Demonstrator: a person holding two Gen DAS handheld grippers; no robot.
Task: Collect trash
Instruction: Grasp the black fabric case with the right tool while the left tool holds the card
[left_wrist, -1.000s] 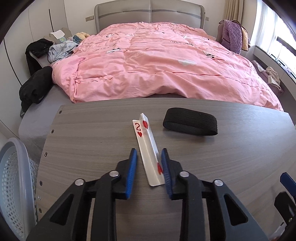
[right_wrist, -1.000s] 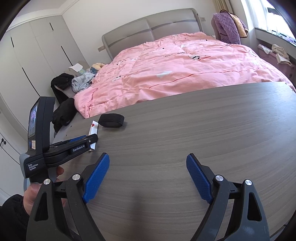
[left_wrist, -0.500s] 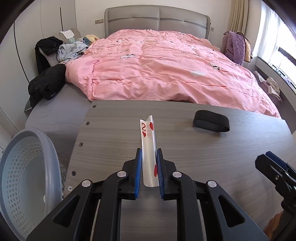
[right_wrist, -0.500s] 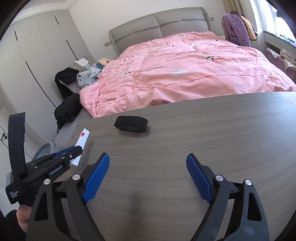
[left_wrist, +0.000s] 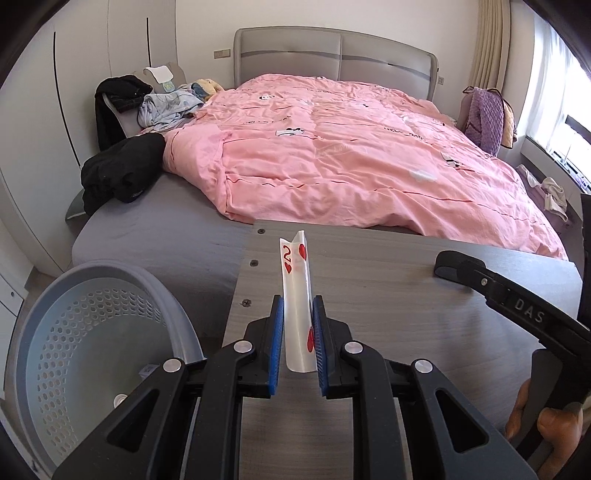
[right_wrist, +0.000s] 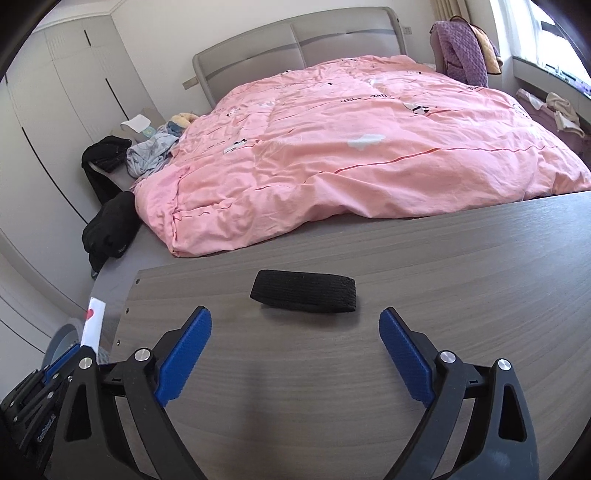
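My left gripper (left_wrist: 298, 314) is shut on a bent two-of-hearts playing card (left_wrist: 296, 295), held upright above the left end of the grey wooden table (left_wrist: 388, 295). A grey perforated basket (left_wrist: 85, 339) stands on the floor just left of it. In the right wrist view the card (right_wrist: 93, 323) pokes up at the table's left edge. My right gripper (right_wrist: 295, 332) is open and empty, just short of a black elastic band (right_wrist: 304, 295) lying on the table.
A bed with a pink duvet (left_wrist: 351, 155) lies behind the table. Dark clothes (left_wrist: 118, 173) are heaped at the bed's left side. A purple garment (right_wrist: 461, 48) hangs at the far right. The right tool's body (left_wrist: 517, 314) reaches over the table's right side.
My left gripper closed on the card, lifted it and carried it left toward the basket. My right gripper moved left up to the black band, still open.
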